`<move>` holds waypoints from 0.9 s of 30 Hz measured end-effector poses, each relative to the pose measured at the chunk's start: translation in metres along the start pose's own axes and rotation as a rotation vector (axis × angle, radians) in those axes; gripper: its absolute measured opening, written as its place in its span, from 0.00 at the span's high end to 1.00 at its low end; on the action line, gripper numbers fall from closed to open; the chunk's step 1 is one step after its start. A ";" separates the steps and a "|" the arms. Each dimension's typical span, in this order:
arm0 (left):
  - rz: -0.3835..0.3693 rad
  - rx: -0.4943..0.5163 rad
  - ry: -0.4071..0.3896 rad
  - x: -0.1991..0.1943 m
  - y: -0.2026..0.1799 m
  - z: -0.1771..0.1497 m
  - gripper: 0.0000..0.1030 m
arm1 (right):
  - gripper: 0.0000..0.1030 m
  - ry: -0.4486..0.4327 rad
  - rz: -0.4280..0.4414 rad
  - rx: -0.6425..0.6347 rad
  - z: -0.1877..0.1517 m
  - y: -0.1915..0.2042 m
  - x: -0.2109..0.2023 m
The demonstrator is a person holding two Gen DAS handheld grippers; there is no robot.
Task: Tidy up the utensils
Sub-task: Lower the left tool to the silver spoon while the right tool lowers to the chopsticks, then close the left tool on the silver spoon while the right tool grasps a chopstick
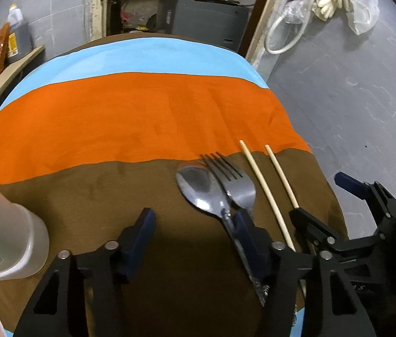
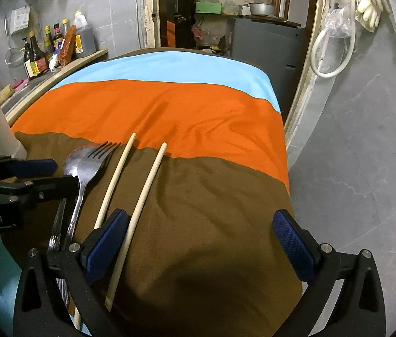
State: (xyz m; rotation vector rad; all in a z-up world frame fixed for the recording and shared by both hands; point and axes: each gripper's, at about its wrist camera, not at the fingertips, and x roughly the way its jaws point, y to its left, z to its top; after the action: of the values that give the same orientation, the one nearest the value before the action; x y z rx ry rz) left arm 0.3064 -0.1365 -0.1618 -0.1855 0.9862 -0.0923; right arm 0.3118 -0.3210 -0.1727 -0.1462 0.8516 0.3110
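Little of the sorting looks done: all the cutlery lies loose on the cloth, and none of it stands in the pale plastic holder [image 1: 9, 238] that sits just off the left gripper's [image 1: 192, 224] left finger. That gripper hangs low over the brown band with its jaws partly spread and nothing pinched between them; its right pad [image 1: 244, 224] lies on or just over the necks of the spoon [image 1: 198, 188] and the fork [image 1: 237, 188], whose heads overlap just ahead of it, the fork crossing on top, and I cannot tell whether the pad truly touches them. The right gripper [image 2: 206, 241] is spread wide and empty; one chopstick [image 2: 144, 196] runs just inside its left pad [image 2: 105, 241] and the other chopstick [image 2: 113, 179] passes just outside that pad, the two lying roughly parallel with tips pointing away. Judging from this, picking up each piece and placing it in the holder all remains to be done, likely starting with the spoon or fork. The surface is a table under a striped cloth [image 2: 198, 118], brown nearest the grippers, then orange, then light blue at the far edge, softly wrinkled. Beyond it a doorway opens onto cluttered shelves; bottles [image 2: 38, 53] crowd a counter beyond the left gripper, and a hose [image 2: 329, 53] hangs on the grey wall to the right.
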 end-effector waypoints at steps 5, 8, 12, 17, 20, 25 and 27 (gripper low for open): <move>-0.060 -0.051 0.001 0.004 0.012 0.008 0.64 | 0.35 0.001 0.083 0.003 0.012 -0.004 0.012; -0.114 -0.104 0.010 0.007 0.020 0.011 0.77 | 0.45 0.009 0.125 -0.023 0.022 0.000 0.023; -0.207 -0.184 0.034 0.014 0.032 0.014 0.84 | 0.67 0.020 0.191 -0.014 0.037 0.001 0.035; -0.252 -0.235 0.041 0.021 0.040 0.016 0.87 | 0.84 0.077 0.273 0.001 0.043 0.006 0.049; -0.262 -0.247 0.047 0.024 0.042 0.017 0.90 | 0.90 0.100 0.292 0.031 0.043 0.006 0.052; -0.289 -0.248 0.052 0.020 0.038 0.017 0.96 | 0.94 0.102 0.337 0.138 0.038 -0.001 0.048; -0.285 -0.228 0.048 0.016 0.035 0.016 0.97 | 0.95 0.091 0.337 0.168 0.035 -0.003 0.042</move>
State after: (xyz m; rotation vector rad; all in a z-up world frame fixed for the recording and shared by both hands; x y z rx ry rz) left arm 0.3284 -0.1030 -0.1731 -0.5350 1.0123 -0.2457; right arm 0.3635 -0.3062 -0.1817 0.1430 0.9892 0.5493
